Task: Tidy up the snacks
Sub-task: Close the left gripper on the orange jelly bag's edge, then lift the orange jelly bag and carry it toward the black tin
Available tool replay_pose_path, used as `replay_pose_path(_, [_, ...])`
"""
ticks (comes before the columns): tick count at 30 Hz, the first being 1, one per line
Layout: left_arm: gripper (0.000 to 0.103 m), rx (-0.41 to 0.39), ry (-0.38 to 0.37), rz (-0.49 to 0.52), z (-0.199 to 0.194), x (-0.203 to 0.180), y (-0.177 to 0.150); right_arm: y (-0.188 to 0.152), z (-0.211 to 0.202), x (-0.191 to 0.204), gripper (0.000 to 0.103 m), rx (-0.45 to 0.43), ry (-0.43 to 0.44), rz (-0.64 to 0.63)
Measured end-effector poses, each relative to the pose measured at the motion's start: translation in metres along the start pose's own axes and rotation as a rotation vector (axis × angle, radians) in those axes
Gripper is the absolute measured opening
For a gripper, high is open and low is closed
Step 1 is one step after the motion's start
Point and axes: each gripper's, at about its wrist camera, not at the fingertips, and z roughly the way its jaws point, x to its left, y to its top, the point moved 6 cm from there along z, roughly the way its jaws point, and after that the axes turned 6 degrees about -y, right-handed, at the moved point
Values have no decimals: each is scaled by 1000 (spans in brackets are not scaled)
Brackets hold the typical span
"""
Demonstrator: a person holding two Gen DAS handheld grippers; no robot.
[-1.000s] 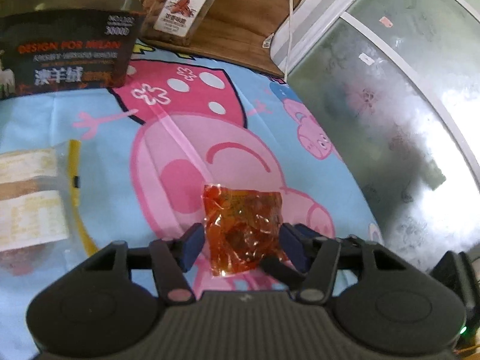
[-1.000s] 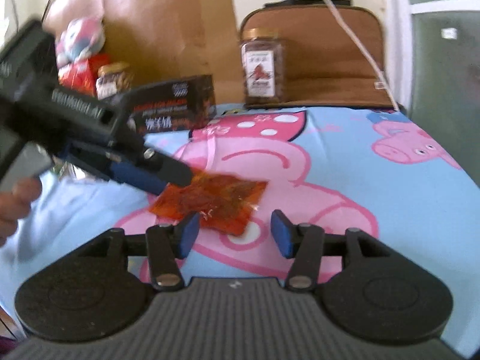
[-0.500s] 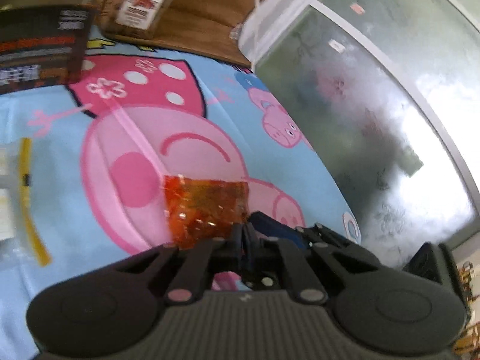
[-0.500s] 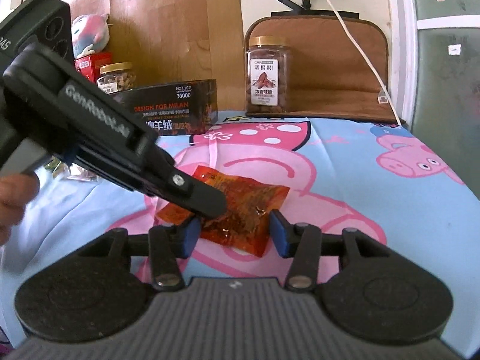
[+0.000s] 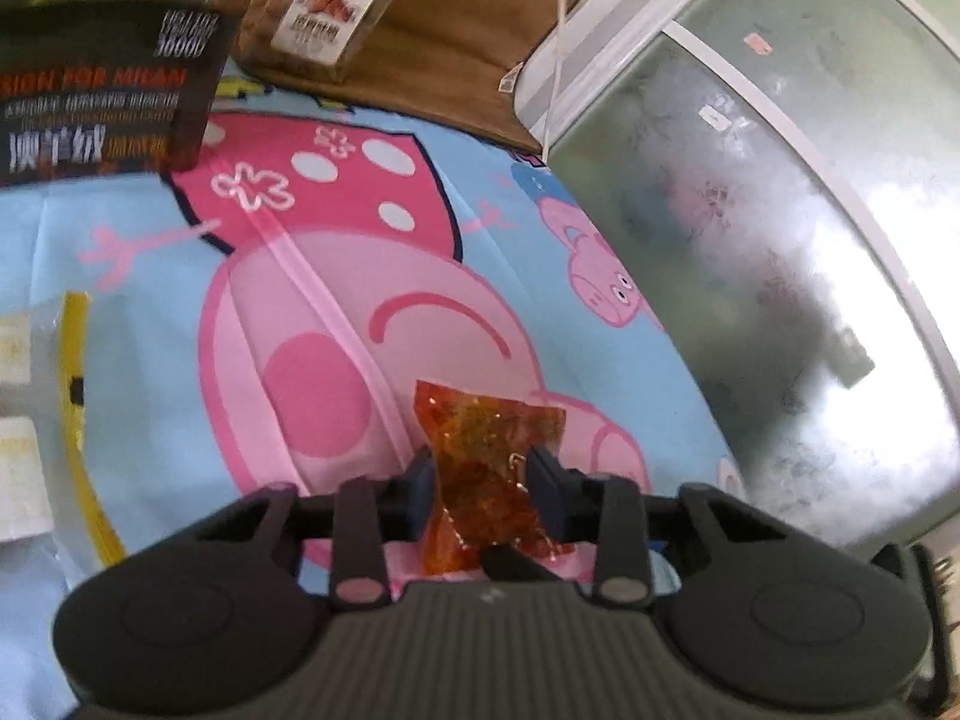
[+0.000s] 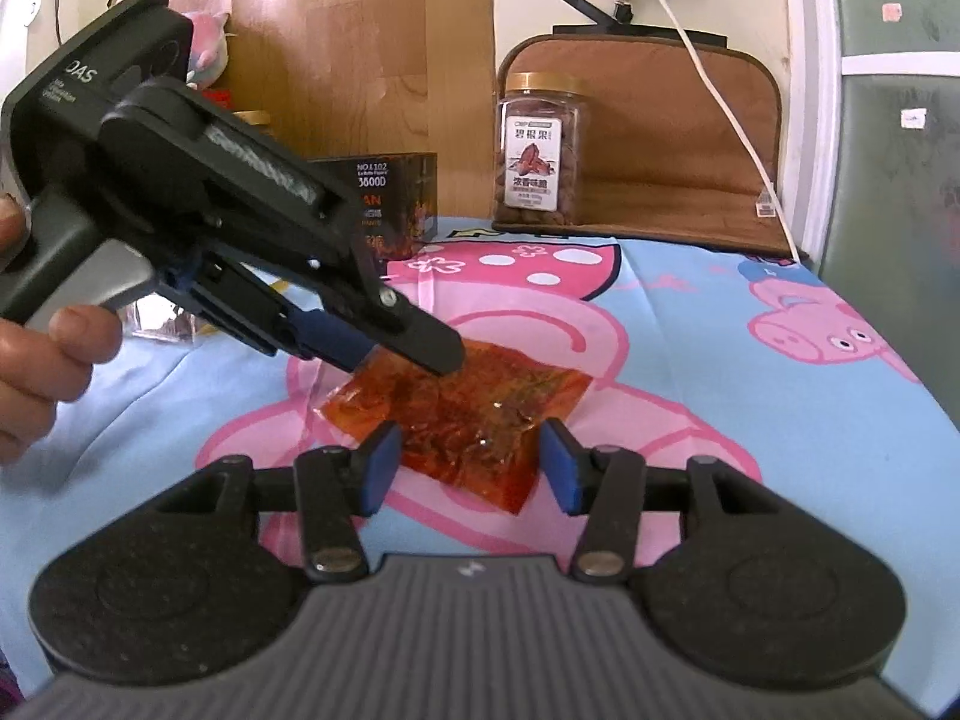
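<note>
An orange-red snack packet [image 5: 489, 456] lies on the cartoon pig tablecloth [image 5: 336, 312]. My left gripper [image 5: 483, 480] is shut on the packet's near end, which is pinched narrow between the blue pads. In the right wrist view the left gripper [image 6: 414, 354] holds the packet's [image 6: 480, 414] far left part. My right gripper [image 6: 468, 465] is open, its blue pads either side of the packet's near edge, holding nothing.
A black box [image 6: 390, 210] and a nut jar [image 6: 540, 150] stand at the back of the table before a brown pad [image 6: 660, 138]. Clear snack bags [image 5: 36, 420] lie at the left. A frosted glass door [image 5: 780, 240] runs along the right edge.
The left gripper closed onto the packet, pinching it, and now holds it squeezed between its pads. The right gripper has come nearer to the packet and stays open.
</note>
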Motion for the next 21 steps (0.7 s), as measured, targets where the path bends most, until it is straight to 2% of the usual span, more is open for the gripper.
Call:
replay_pose_path(5, [12, -35, 7, 10, -10, -2, -4, -3, -1, -3, 57, -28, 20, 17])
replay_pose_path(7, [12, -36, -5, 18, -11, -4, -5, -2, -1, -4, 68, -30, 33, 41])
replay_pose_path(9, [12, -43, 10, 47, -13, -9, -6, 0, 1, -5, 74, -24, 42, 56])
replay_pose_path(12, [12, -59, 27, 97, -15, -18, -8, 2, 3, -4, 78, -12, 37, 53])
replay_pose_path(14, [12, -67, 34, 105, -16, -19, -10, 2, 5, -3, 77, -10, 38, 43])
replay_pose_path(16, [12, -72, 44, 108, -17, -18, -10, 2, 4, -1, 64, -14, 11, 13])
replay_pose_path(18, [12, -74, 51, 108, -20, -17, -8, 2, 4, 1, 57, -17, 16, 12])
replay_pose_path(21, [12, -85, 42, 84, -25, -11, -6, 4, 6, 5, 55, -20, 11, 12])
